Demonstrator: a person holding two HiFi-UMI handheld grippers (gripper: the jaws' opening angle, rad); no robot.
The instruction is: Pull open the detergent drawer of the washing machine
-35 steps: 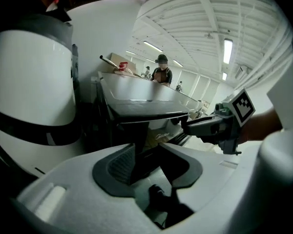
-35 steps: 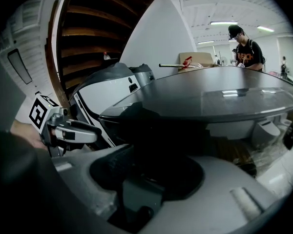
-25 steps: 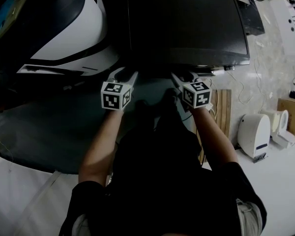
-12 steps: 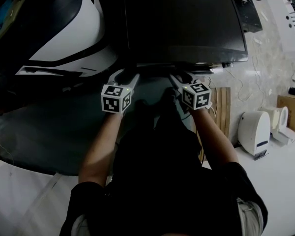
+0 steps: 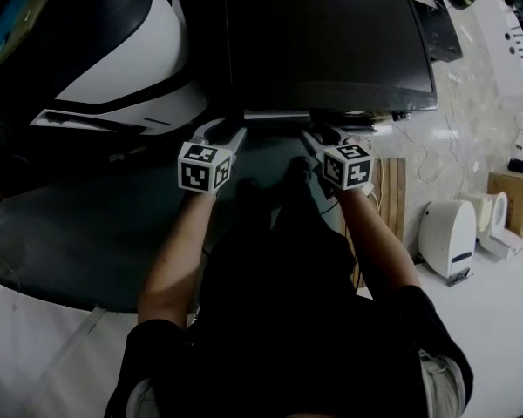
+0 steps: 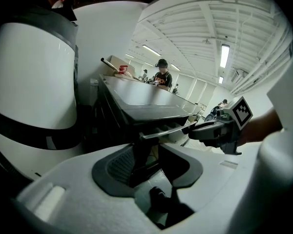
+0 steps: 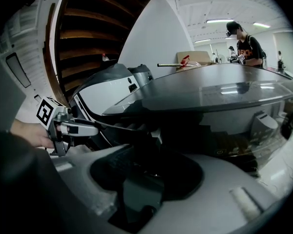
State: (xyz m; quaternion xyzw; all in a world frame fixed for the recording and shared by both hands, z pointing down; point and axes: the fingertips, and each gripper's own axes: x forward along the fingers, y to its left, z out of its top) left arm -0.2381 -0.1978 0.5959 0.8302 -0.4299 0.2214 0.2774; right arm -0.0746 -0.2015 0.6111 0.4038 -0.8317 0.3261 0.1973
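The dark washing machine (image 5: 331,42) fills the top middle of the head view. Its detergent drawer (image 5: 277,114) shows as a thin pale strip standing slightly out from the front edge. My left gripper (image 5: 222,133) sits at the strip's left end and my right gripper (image 5: 324,136) at its right end. In the left gripper view the drawer (image 6: 163,132) runs across to the right gripper (image 6: 217,130). Its dark left end stands between my left gripper's (image 6: 146,165) jaws, which have just been closing, with a gap on the right side. The right gripper (image 7: 146,165) straddles the other end, jaws wide.
A white-and-black rounded appliance (image 5: 131,59) stands close on the left. A dark mat (image 5: 87,233) lies under me. A wooden board (image 5: 392,198) and a white device (image 5: 449,238) sit on the pale floor at the right. People (image 6: 162,77) stand beyond the machine.
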